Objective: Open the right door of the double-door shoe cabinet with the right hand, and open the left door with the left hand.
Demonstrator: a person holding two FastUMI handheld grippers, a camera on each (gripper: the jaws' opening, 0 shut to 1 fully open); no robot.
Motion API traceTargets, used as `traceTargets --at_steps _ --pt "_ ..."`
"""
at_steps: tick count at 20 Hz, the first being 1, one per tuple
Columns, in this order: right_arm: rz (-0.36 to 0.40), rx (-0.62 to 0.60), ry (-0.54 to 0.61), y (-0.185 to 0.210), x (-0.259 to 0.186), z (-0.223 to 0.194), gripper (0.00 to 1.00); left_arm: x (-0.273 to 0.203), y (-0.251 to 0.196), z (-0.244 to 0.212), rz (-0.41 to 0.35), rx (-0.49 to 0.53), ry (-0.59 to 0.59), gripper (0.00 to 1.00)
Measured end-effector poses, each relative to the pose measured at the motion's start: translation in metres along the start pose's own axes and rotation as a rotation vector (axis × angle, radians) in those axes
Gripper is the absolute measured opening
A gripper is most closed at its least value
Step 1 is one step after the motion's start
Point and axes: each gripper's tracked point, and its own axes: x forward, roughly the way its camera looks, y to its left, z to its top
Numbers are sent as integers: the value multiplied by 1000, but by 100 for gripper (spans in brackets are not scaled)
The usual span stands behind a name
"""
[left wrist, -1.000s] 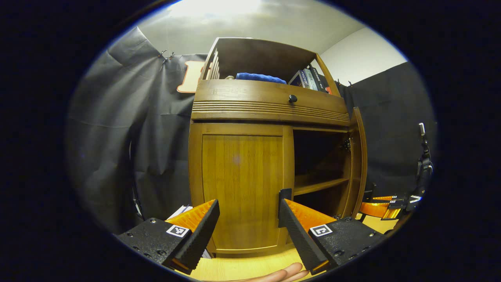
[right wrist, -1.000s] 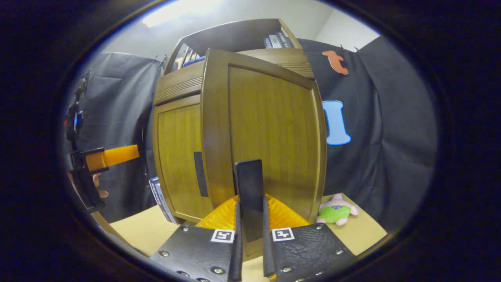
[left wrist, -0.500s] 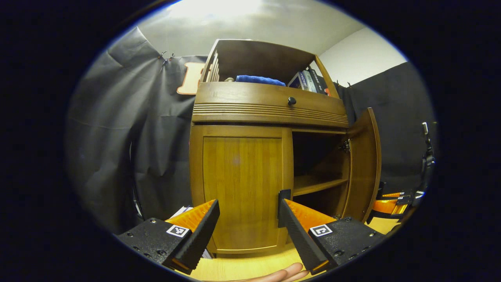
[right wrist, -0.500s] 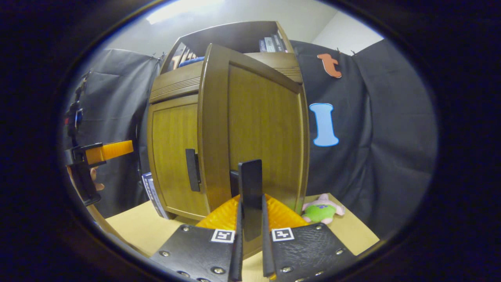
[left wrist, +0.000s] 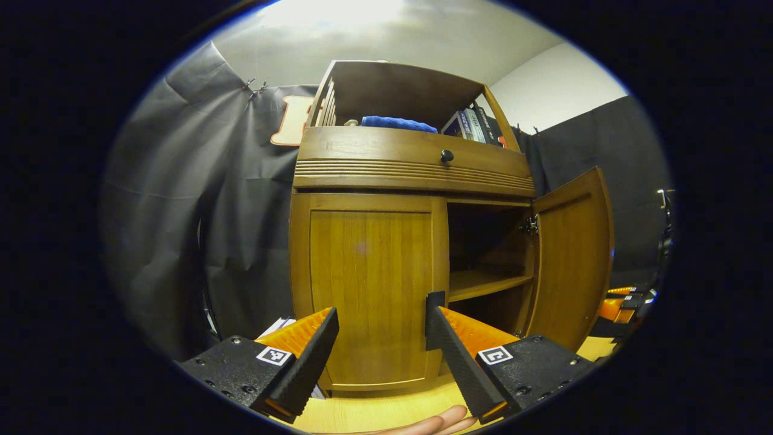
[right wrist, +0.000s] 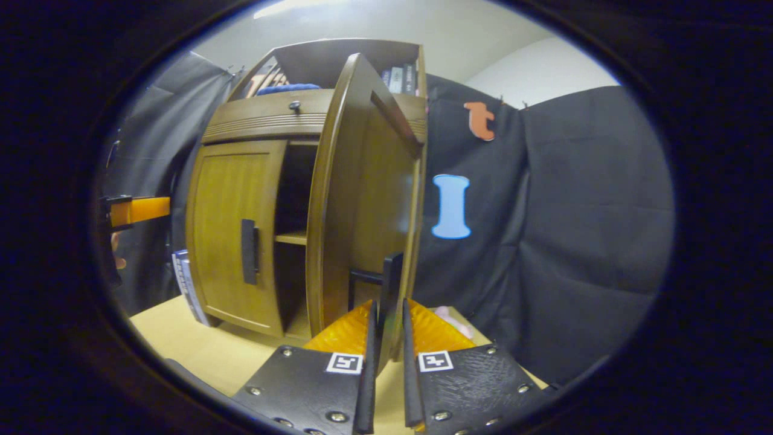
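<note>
The wooden shoe cabinet [left wrist: 410, 166] stands straight ahead in the left gripper view. Its left door [left wrist: 368, 284] is closed, with its black handle [left wrist: 433, 302] partly behind my finger. My left gripper [left wrist: 381, 329] is open just in front of that door, touching nothing. The right door [left wrist: 570, 260] stands wide open, showing an inner shelf [left wrist: 489, 284]. In the right gripper view that right door [right wrist: 356, 199] is seen almost edge-on, and my right gripper [right wrist: 386, 311] is shut on its black handle [right wrist: 391, 284]. The left door's handle [right wrist: 249, 251] and the left gripper [right wrist: 136, 209] appear farther left.
A blue cloth [left wrist: 398, 122] and books [left wrist: 477, 124] sit on the top shelf above a drawer with a black knob [left wrist: 447, 156]. Flat books [right wrist: 188, 287] lean beside the cabinet's left side. A pink plush toy [right wrist: 453, 317] lies behind the open door on the light wooden table [left wrist: 374, 411].
The right door has swung much farther open, pulled by my right gripper on its handle. The left gripper has stayed open in front of the closed left door.
</note>
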Motion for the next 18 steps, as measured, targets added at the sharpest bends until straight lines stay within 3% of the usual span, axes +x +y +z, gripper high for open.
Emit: traceTargets --at_steps 2,4,6,18 --pt "-45 1 -10 -23 13 -4 22 0 2 -1 6 7 2 94" --pt "-52 37 -7 -43 3 0 4 1 3 -1 10 4 1 94" --pt "-24 104 0 -57 5 -3 3 3 2 -3 11 3 6 94" --pt "217 117 10 -114 36 -9 4 27 -22 -24 25 35 43 96"
